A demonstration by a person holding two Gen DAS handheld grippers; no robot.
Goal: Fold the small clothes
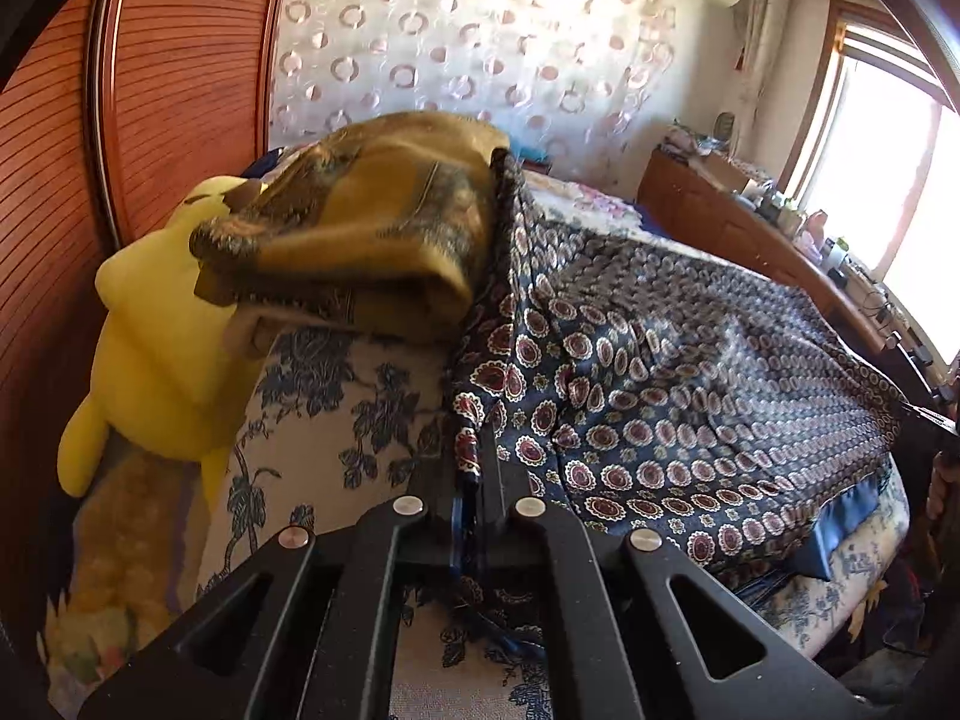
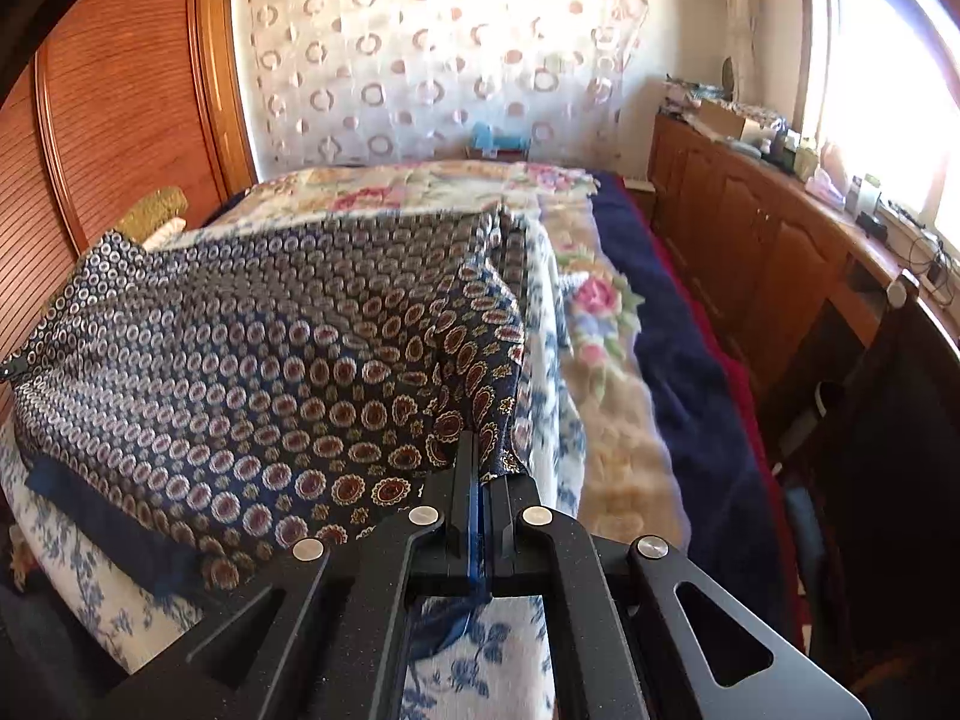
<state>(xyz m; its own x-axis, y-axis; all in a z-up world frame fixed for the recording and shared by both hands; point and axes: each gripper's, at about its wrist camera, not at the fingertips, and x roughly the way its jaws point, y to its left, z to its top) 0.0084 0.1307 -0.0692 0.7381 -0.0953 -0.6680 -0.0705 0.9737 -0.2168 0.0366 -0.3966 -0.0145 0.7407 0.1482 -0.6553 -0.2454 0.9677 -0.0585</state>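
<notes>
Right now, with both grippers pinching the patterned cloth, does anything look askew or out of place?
Nothing looks damaged. The left gripper and right gripper each pinch an edge of the navy patterned cloth, which hangs slack and rumpled between them. An olive folded cloth sits tilted on the yellow plush toy.

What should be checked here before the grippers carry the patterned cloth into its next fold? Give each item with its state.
1. Left gripper shut on the patterned cloth: ok.
2. Right gripper shut on the same cloth's edge: ok.
3. Cloth spread between the two grips: ok, though rippled.
4. Far edge free: cannot tell; it runs up beside the folded brown blanket.
5. Yellow plush toy off the cloth: ok.
6. Bedsheet under the cloth bare: cannot tell, mostly covered.
</notes>
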